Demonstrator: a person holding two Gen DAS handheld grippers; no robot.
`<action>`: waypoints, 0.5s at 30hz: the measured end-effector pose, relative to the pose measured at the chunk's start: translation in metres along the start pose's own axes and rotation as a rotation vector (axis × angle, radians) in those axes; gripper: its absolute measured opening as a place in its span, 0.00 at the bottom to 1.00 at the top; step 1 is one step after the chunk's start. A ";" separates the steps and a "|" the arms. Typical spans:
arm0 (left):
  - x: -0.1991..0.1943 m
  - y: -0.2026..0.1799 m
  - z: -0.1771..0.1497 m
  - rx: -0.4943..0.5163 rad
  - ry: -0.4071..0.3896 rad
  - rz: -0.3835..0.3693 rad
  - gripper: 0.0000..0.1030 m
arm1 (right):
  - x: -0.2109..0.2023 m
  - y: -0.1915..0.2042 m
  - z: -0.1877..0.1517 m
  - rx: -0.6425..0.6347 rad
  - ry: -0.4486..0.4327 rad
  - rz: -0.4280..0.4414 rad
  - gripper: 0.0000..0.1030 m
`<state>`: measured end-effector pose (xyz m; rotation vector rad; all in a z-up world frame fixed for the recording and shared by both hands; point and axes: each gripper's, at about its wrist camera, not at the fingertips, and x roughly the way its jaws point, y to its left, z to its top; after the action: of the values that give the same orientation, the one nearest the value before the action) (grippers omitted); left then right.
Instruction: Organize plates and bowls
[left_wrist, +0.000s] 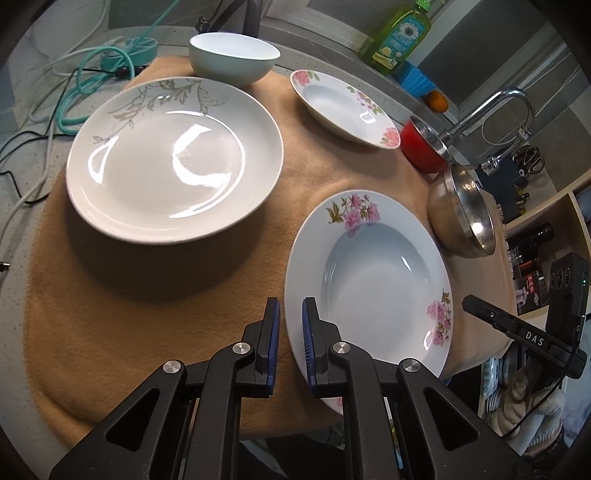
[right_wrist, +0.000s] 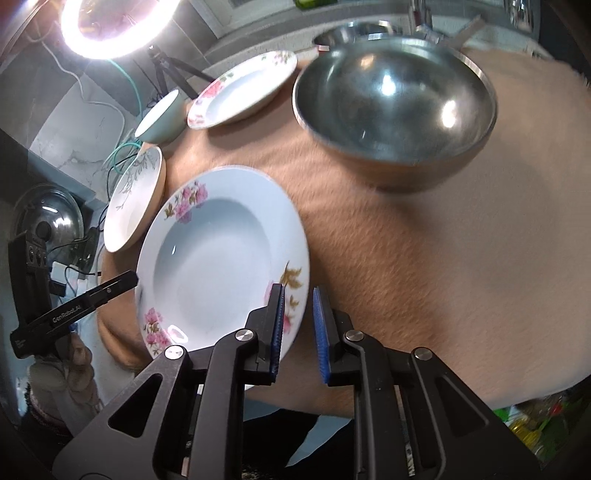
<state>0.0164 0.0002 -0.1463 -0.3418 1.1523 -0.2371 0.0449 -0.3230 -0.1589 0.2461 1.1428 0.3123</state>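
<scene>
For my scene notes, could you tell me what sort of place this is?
Most likely a home kitchen counter: a sink faucet, a dish soap bottle and a pot lid surround the crockery.

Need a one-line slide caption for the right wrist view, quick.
Right gripper straddles the rim of the near floral plate on the tan cloth, steel bowl beyond.
</scene>
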 end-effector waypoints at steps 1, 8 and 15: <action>-0.001 0.000 0.001 0.001 -0.006 0.002 0.10 | -0.003 -0.001 0.002 0.001 -0.012 -0.007 0.28; -0.012 0.003 0.012 -0.004 -0.044 0.008 0.10 | -0.015 0.001 0.014 -0.028 -0.065 -0.022 0.32; -0.014 0.002 0.032 -0.001 -0.076 0.011 0.10 | -0.031 0.016 0.040 -0.100 -0.149 -0.039 0.38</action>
<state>0.0404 0.0114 -0.1235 -0.3426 1.0787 -0.2119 0.0679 -0.3209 -0.1117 0.1559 0.9807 0.3108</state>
